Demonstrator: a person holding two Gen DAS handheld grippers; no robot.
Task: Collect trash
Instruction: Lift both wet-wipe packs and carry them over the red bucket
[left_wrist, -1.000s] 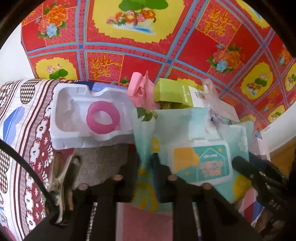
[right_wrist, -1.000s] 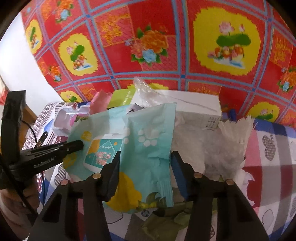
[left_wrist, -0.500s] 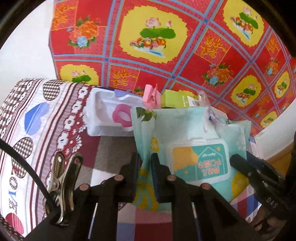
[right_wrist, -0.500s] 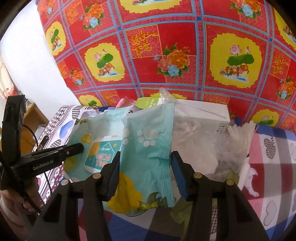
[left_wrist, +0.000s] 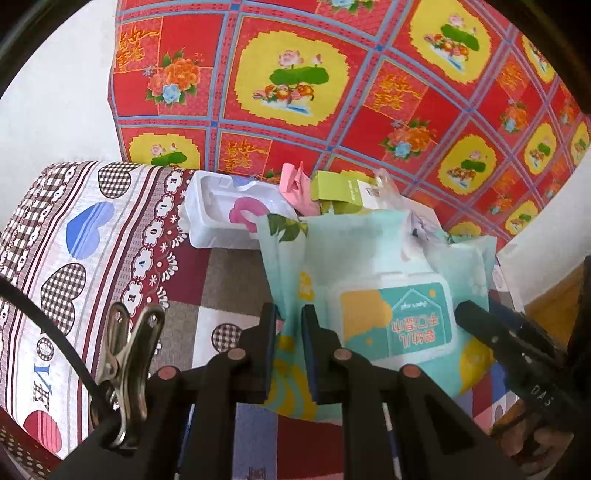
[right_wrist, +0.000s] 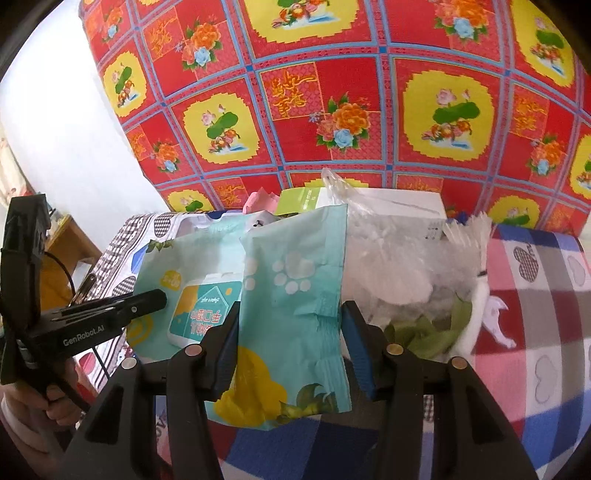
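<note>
Patterned bedsheet (left_wrist: 110, 236) below; both grippers' fingers (left_wrist: 267, 347) clamp wipes pack (right_wrist: 295, 302), lifted. Next: carry to bin; trash pile at 12 o'clock.

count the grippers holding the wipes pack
2: the left gripper pinches the wipes pack at one end, and the right gripper clamps its other end.

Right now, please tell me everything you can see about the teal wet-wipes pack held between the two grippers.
The teal soft-plastic wet-wipes pack looks flat and crumpled. It has yellow patches, leaf prints, white paw prints and a white flip lid with a teal and yellow label. It hangs above the patterned heart cloth. The left gripper pinches one sealed edge; the right gripper grips the other end. Behind it lies a clear plastic bag.
</note>
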